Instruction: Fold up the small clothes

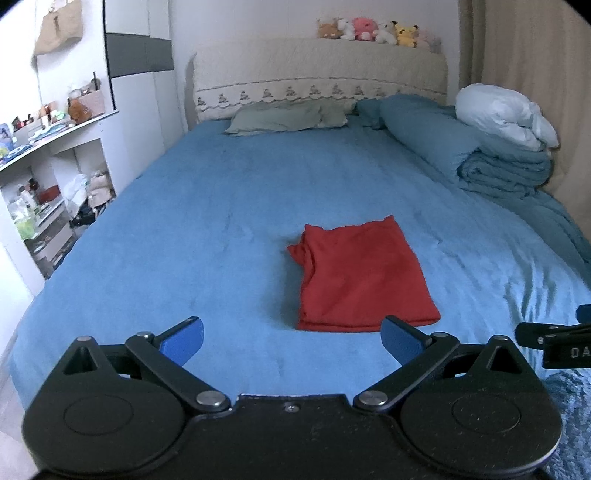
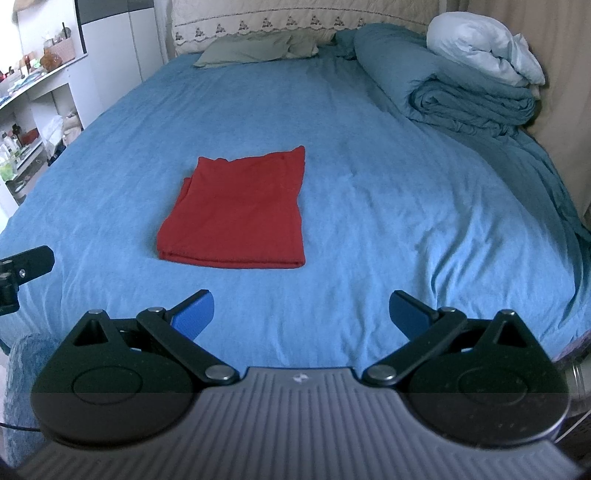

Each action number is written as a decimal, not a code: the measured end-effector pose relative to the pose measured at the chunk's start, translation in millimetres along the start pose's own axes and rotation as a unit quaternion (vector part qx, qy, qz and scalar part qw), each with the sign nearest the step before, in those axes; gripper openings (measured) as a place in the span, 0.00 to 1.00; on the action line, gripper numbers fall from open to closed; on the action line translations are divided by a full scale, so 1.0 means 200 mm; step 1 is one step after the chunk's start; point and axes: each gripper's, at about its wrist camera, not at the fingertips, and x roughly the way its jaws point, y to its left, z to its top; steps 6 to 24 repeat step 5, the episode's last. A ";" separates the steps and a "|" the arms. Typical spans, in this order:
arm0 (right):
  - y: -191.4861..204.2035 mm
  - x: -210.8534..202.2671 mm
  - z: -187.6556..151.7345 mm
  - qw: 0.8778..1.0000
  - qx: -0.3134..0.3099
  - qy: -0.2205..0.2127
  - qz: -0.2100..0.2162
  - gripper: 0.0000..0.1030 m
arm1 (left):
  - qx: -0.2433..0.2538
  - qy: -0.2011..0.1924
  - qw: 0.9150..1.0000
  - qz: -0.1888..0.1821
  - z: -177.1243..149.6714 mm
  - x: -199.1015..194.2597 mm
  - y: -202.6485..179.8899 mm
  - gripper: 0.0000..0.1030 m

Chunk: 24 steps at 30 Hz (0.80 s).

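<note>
A red garment (image 1: 360,275) lies folded into a flat rectangle on the blue bed sheet (image 1: 207,221); it also shows in the right wrist view (image 2: 240,210). My left gripper (image 1: 291,339) is open and empty, hovering just short of the garment's near edge. My right gripper (image 2: 301,314) is open and empty, a little back from the garment and to its right. Part of the right gripper shows at the right edge of the left wrist view (image 1: 554,343), and part of the left gripper shows at the left edge of the right wrist view (image 2: 22,269).
A rolled blue duvet (image 2: 461,92) with a white pillow (image 2: 484,51) lies along the bed's far right. A grey-green pillow (image 1: 284,118) lies by the headboard (image 1: 317,74), which carries plush toys (image 1: 369,31). Cluttered white shelves (image 1: 48,177) stand left of the bed.
</note>
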 end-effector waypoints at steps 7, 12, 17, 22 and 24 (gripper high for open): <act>0.00 0.00 0.01 1.000 0.002 0.000 -0.001 1.00 | -0.013 0.000 1.000 0.000 0.00 0.01 0.03 1.00; 0.00 0.00 0.01 1.000 0.002 0.000 -0.001 1.00 | -0.013 0.000 1.000 0.000 0.00 0.01 0.03 1.00; 0.00 0.00 0.01 1.000 0.002 0.000 -0.001 1.00 | -0.013 0.000 1.000 0.000 0.00 0.01 0.03 1.00; 0.00 0.00 0.01 1.000 0.002 0.000 -0.001 1.00 | -0.013 0.000 1.000 0.000 0.00 0.01 0.03 1.00; 0.00 0.00 0.01 1.000 0.002 0.000 -0.001 1.00 | -0.013 0.000 1.000 0.000 0.00 0.01 0.03 1.00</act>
